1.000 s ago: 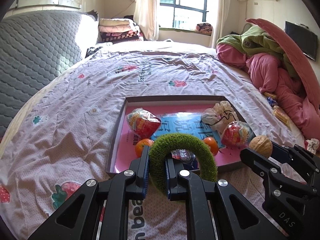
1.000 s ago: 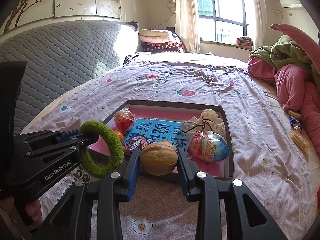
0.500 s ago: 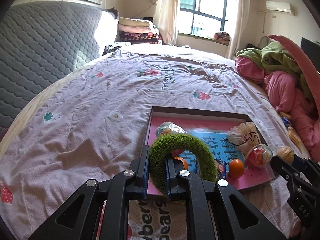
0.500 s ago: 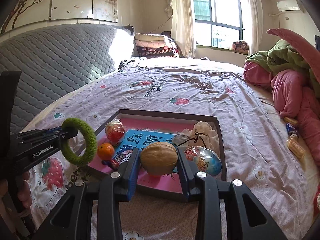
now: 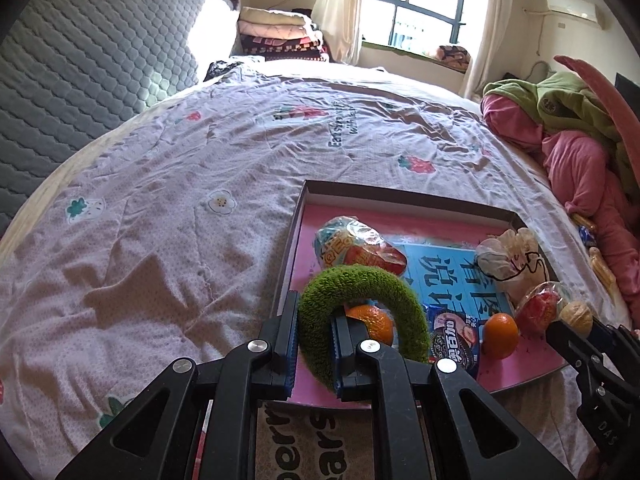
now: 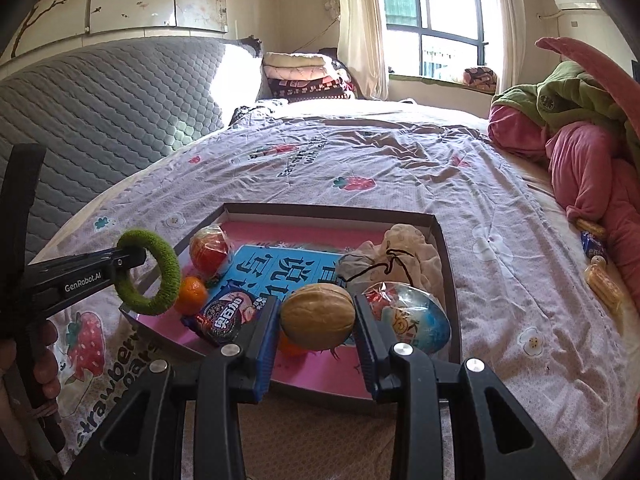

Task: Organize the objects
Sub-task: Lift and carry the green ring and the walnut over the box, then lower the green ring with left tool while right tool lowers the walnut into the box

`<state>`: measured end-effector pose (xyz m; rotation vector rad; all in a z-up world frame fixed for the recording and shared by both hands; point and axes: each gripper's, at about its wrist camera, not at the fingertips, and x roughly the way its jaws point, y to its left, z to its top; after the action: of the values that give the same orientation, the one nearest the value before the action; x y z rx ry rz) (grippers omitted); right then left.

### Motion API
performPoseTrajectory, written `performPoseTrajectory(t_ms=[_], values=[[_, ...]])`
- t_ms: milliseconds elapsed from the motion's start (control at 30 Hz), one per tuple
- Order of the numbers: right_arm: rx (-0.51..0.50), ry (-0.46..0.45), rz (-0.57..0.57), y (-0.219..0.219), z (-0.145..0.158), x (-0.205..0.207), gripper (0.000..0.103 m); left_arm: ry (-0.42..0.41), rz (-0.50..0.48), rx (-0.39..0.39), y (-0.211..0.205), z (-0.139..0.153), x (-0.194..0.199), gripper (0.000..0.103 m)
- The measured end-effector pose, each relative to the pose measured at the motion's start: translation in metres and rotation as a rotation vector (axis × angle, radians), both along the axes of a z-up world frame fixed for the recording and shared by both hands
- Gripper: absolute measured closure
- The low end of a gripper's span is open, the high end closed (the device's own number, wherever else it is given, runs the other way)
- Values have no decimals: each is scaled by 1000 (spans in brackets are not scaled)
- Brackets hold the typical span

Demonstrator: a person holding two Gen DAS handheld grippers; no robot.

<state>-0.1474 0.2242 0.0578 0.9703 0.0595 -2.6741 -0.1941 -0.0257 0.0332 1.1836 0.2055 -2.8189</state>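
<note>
Swung my left gripper (image 5: 313, 340) with green fuzzy ring (image 5: 362, 312) leftward over last second: from centred over near edge of tray (image 5: 404, 198) to tray's near-left corner, more open quilt (image 5: 168, 208) now filling left wrist view. My right gripper (image 6: 316, 320) with walnut (image 6: 317, 317) pulled back and up slightly; tray contents sit lower and farther behind walnut. Gap between my two grippers widened.
</note>
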Motion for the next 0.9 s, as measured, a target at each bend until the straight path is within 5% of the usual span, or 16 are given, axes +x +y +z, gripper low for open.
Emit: performPoseTrajectory(t_ms=[367,900], values=[[1,-56,-26,3,-19,-9,67,-59,-36,-30,15,-19,-5,89],[-4,-78,-71,8,-35,-15,67,-30,-19,-125,20,-23,-8,87]])
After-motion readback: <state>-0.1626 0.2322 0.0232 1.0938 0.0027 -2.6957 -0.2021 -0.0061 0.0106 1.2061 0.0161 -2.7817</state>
